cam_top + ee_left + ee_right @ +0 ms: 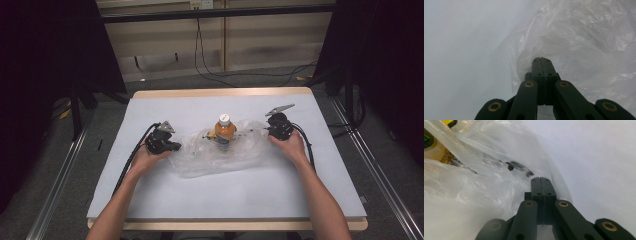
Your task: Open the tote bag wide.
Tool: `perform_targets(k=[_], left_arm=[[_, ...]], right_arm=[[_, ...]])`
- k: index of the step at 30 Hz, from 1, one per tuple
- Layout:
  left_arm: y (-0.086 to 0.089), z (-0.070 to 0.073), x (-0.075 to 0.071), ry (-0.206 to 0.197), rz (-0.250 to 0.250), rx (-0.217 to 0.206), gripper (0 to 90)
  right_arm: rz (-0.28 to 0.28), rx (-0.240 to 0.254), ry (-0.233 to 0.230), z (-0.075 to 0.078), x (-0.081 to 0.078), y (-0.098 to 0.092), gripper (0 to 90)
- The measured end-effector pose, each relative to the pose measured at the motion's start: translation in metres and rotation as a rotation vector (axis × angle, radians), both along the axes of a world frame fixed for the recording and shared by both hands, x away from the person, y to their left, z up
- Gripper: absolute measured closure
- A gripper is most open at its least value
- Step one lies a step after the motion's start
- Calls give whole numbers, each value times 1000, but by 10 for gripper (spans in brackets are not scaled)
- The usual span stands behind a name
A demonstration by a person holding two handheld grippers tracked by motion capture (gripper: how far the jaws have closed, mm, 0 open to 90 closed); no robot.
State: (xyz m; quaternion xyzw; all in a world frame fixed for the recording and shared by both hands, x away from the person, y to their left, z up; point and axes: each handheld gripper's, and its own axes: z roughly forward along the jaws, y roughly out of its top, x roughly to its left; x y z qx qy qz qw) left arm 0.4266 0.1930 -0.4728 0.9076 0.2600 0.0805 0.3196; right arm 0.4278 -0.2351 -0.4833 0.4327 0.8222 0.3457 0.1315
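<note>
At the left of the table [150,200], the left gripper [176,147] sits low at the left edge of a clear plastic bag [220,155]. In the left gripper view its jaws are pressed together with their tips against the crinkled film; whether a fold is pinched between them is hard to tell. In the middle, the bag lies crumpled on the white cover, with an orange bottle [224,129] with a white cap standing upright inside it. At the right, the right gripper [267,130] meets the bag's right edge, jaws likewise together at the film, the bottle's label showing through the plastic.
</note>
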Motion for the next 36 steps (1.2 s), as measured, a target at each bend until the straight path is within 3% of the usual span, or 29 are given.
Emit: perform_targets(k=[1,2,3,4,6,7,10,12,15,18,23,25,26,29,30,34,36], left_arm=[[3,2,3,3,-35,34,900],[1,0,1,14,14,-21,900],[2,3,3,10,-7,-15,900],[1,4,2,-5,14,-48,900],[0,15,2,-21,5,-81,900],[0,22,2,-40,2,-76,900],[-2,43,0,-72,1,-122,900],[-4,55,-2,-92,-17,-129,900],[-9,72,-4,-122,-39,-152,900],[-15,85,-5,-142,-55,-119,900],[-23,97,-8,-143,-65,-206,900],[-34,100,-8,-155,-97,-189,900],[-42,101,-7,-150,-117,-201,900],[-68,102,-5,-129,-150,-185,900],[-76,102,-2,-127,-156,-153,900],[-100,87,11,-48,-194,-61,900],[-107,77,14,-19,-204,-59,900]], right_arm=[[-7,8,2,0,-1,-1,900],[-3,19,0,-1,-2,-2,900],[7,23,1,0,-3,-2,900],[8,25,-6,2,-4,-1,900],[29,64,-26,8,-6,1,900],[30,80,-42,13,-7,2,900],[46,115,-80,29,-10,5,900],[55,146,-105,39,-13,5,900],[67,150,-126,50,-16,5,900],[79,180,-152,64,-19,6,900],[148,191,-161,73,-24,21,900],[170,194,-147,71,-22,29,900],[180,197,-140,69,-21,33,900],[215,183,-110,61,-19,47,900],[230,168,-102,58,-19,51,900],[263,135,-62,49,-15,63,900],[269,130,-44,46,-13,67,900]])
